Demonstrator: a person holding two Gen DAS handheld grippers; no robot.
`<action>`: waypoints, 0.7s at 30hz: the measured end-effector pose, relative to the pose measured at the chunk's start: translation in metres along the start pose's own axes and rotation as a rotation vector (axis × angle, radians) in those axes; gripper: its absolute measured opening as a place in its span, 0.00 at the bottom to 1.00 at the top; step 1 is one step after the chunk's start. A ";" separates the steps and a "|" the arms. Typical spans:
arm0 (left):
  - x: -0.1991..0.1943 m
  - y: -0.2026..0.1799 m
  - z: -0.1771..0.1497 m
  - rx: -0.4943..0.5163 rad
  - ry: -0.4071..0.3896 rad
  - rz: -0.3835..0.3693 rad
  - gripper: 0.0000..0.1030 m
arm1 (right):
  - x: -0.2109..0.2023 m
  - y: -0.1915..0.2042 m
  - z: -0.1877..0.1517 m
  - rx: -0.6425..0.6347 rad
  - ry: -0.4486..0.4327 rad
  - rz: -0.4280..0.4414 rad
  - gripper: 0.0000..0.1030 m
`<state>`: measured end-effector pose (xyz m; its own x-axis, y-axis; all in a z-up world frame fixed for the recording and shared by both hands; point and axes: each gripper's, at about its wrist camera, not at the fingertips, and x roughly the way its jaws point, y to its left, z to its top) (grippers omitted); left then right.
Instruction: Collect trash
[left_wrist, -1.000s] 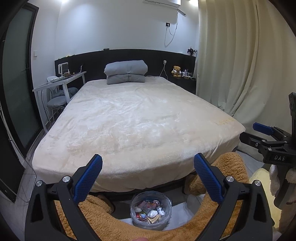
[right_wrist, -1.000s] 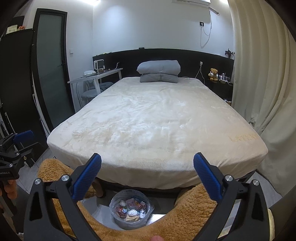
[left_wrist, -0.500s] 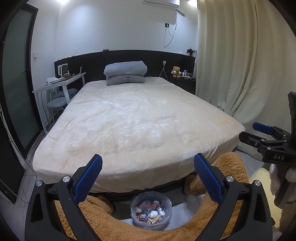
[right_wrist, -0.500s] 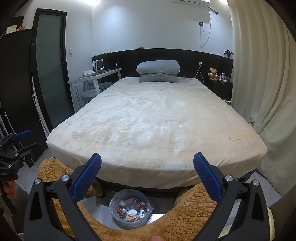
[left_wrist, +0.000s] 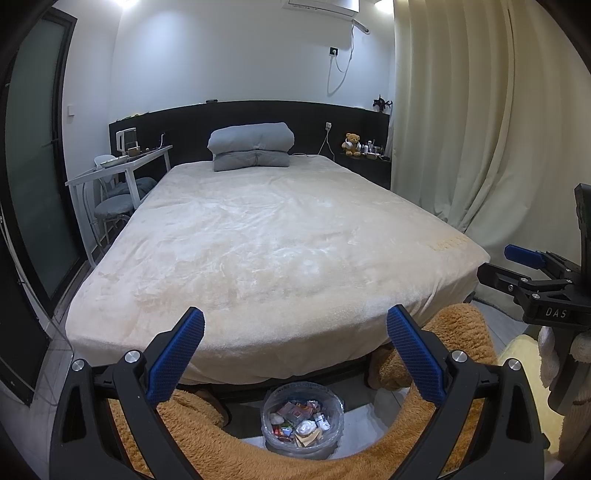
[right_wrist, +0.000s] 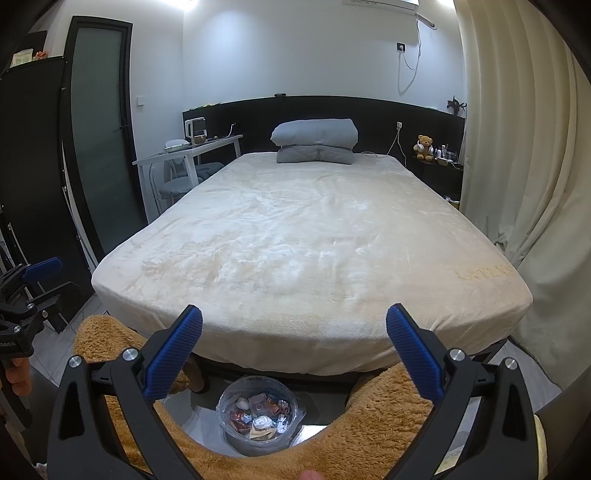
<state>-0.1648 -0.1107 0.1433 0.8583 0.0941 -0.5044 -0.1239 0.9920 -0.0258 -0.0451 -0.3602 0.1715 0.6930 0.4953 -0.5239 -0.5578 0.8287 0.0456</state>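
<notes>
We saw a round clear trash bin on the floor at the foot of the bed. It was full of wrappers and crumpled paper. Our left gripper and right gripper both stood wide apart, holding nothing.
</notes>
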 end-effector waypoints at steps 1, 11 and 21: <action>0.000 0.000 0.000 0.000 0.000 -0.001 0.94 | 0.000 0.000 0.000 0.002 0.000 0.000 0.95; 0.000 0.000 0.003 0.000 -0.001 0.004 0.94 | 0.000 -0.002 -0.001 0.002 0.000 0.001 0.95; 0.000 0.002 0.006 0.002 -0.001 0.005 0.94 | 0.000 -0.003 -0.001 0.002 0.001 -0.003 0.95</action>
<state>-0.1626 -0.1087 0.1484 0.8584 0.0996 -0.5033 -0.1277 0.9916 -0.0216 -0.0433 -0.3630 0.1707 0.6942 0.4929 -0.5245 -0.5552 0.8304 0.0456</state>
